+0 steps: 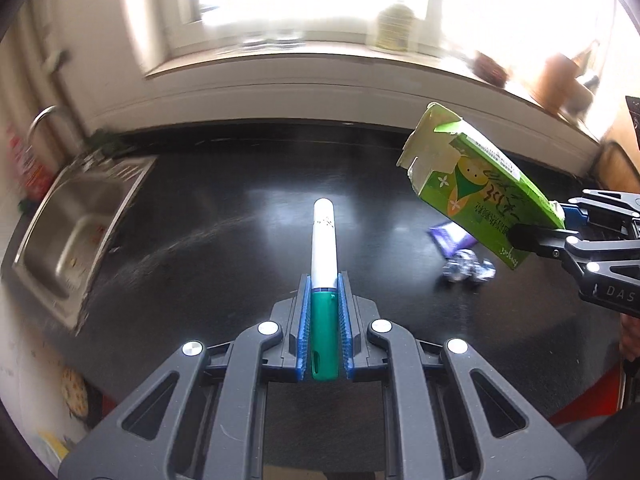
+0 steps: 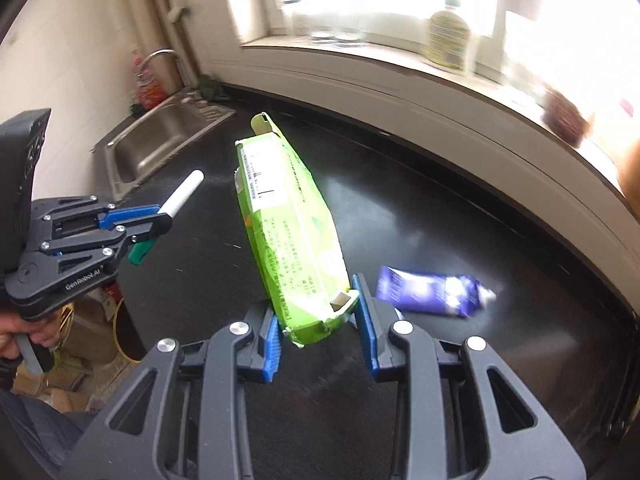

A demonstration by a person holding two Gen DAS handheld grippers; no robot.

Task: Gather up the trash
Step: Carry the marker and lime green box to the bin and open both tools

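Note:
My left gripper [image 1: 324, 280] is shut on a white and green marker pen [image 1: 323, 248], held above the black counter [image 1: 240, 208]; it also shows in the right wrist view [image 2: 160, 216] with the pen [image 2: 182, 192]. My right gripper [image 2: 318, 300] is shut on a green carton box [image 2: 292, 224] with its torn top pointing away, lifted off the counter; it also shows in the left wrist view [image 1: 536, 232] with the box [image 1: 476, 176]. A crumpled purple wrapper [image 2: 432, 290] lies on the counter to the right; it also shows in the left wrist view [image 1: 460, 252].
A steel sink [image 1: 76, 220] with a tap sits at the counter's left end. A windowsill [image 2: 400, 60] behind the counter carries a bottle [image 2: 446, 36] and blurred items. A bin and boxes [image 2: 92, 332] stand on the floor at the left.

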